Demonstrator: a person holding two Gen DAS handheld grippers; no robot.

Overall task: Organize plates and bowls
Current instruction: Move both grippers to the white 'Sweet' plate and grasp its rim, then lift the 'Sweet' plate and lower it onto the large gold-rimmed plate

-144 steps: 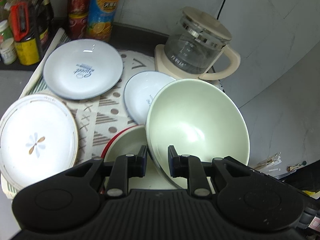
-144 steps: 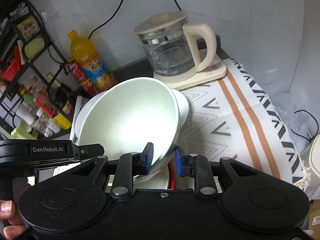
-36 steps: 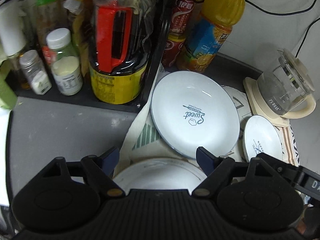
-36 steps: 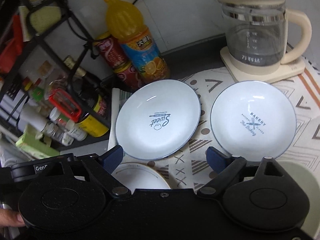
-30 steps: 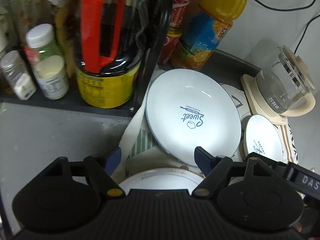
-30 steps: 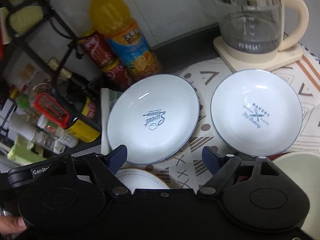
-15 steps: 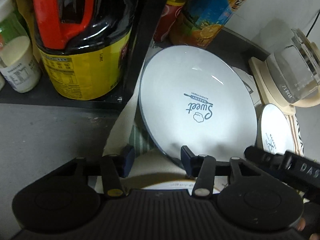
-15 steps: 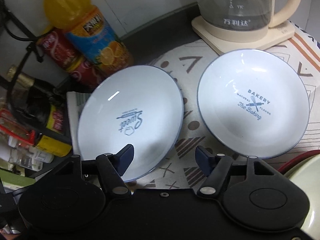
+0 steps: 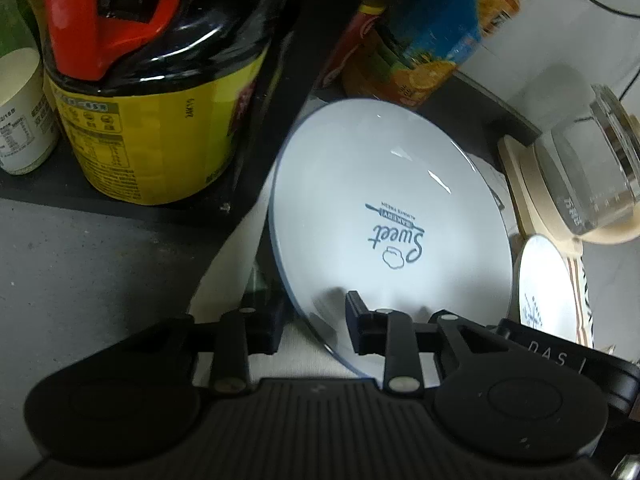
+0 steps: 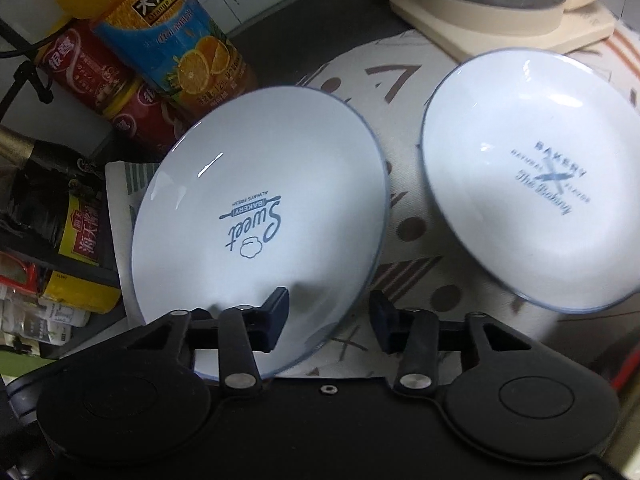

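Both the left gripper (image 9: pixel 316 326) and right gripper (image 10: pixel 328 322) straddle the round pale-blue "Sweet" ceramic plate's (image 10: pixel 260 216) near rim; their jaws, spread, have just been closing.

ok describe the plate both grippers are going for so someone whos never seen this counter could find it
Start at the patterned cloth in front of the cream kettle base. Two pale blue-rimmed plates lie on it; take the one nearer the orange juice bottle and red cans. It is the Sweet plate, printed "Sweet", while its neighbour, the Bakery plate, has crossed utensils.
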